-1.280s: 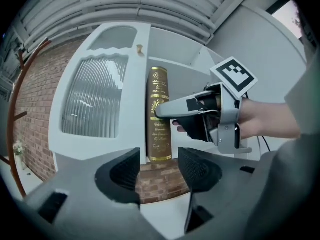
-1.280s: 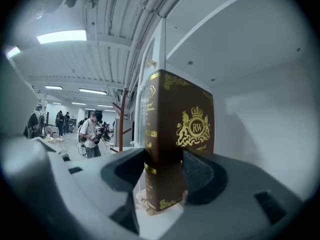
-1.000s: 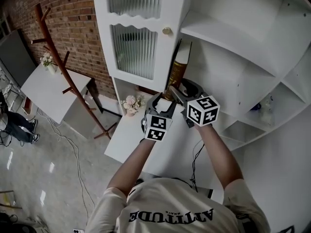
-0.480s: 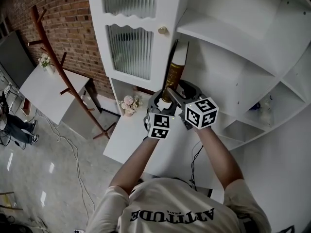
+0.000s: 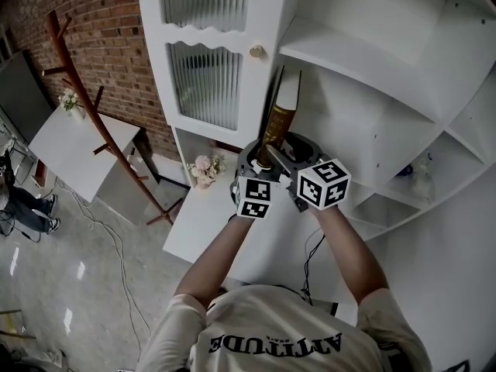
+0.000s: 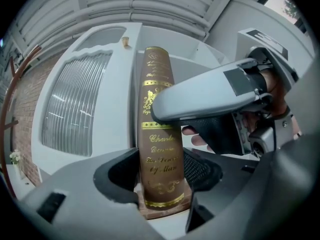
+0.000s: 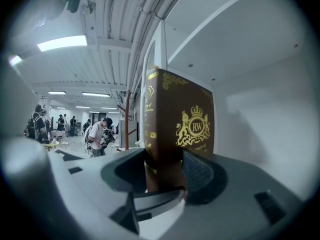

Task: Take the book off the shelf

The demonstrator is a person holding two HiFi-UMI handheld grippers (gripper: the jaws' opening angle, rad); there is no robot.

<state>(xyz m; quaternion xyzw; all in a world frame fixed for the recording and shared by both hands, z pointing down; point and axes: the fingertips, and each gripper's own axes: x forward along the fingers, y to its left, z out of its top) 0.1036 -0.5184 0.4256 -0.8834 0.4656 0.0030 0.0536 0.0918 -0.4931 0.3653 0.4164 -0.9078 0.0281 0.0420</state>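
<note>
A tall white open-shelf bookcase [image 5: 364, 60] is holding a brown hardback book with gold lettering [image 5: 277, 121], which is standing upright in the compartment just beside the bookcase's ribbed glass door [image 5: 205, 80]. A red brick wall [image 5: 116, 37] is running left of the bookcase, and a white tabletop [image 5: 190, 223] is sitting at its foot. Both forearms are reaching up side by side. The left gripper [image 6: 160, 171] and the right gripper [image 7: 165, 171] are each clamping the book's lower end.

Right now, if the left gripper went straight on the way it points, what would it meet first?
The brown book. The left gripper holds its spine between the jaws, so there seems hardly any free way ahead.
</note>
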